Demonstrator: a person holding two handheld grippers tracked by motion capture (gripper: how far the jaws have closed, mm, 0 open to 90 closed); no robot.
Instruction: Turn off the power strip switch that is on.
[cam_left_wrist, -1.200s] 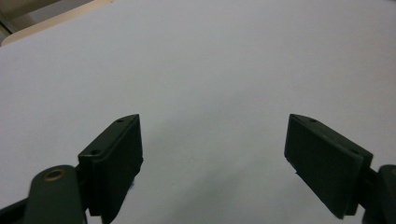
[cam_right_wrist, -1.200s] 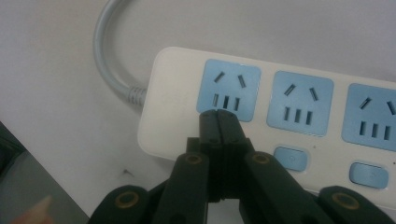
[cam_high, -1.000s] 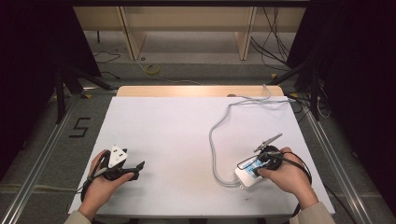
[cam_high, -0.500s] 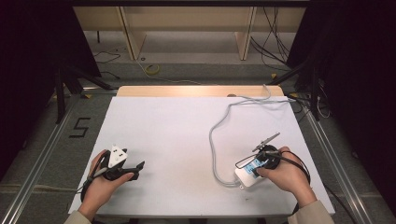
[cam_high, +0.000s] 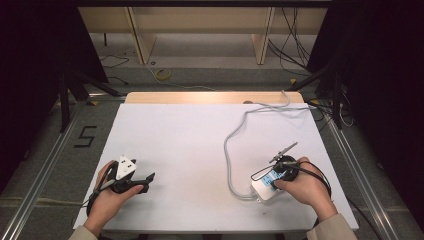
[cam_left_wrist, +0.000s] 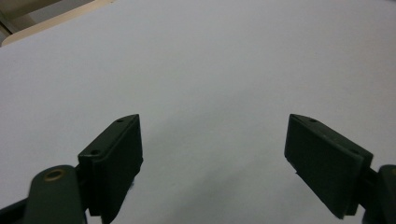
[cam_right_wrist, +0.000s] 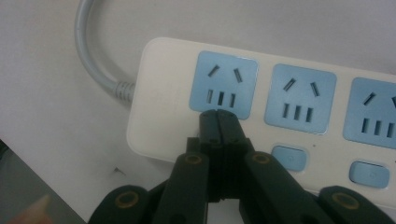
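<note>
Black right claw (cam_right_wrist: 218, 116) closed, tips over white power strip (cam_right_wrist: 299, 154); left claw (cam_left_wrist: 212, 154) open, low over table (cam_left_wrist: 210, 56).

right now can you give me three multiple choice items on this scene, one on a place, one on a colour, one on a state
1. Where does the power strip lie on the table?
A. far left corner
B. near right, under the right gripper
C. dead centre

2. What colour are the socket faces on the strip?
A. light blue
B. red
C. black

3. How do the jaws of the left gripper stand?
A. shut on the cable
B. shut on nothing
C. open, nothing between them

Answers:
1 B, the high view shows the strip by the person's right hand, with the right gripper over it.
2 A, the right gripper view shows blue faces on a white body.
3 C, the left gripper view shows the jaws wide apart over bare table.
</note>
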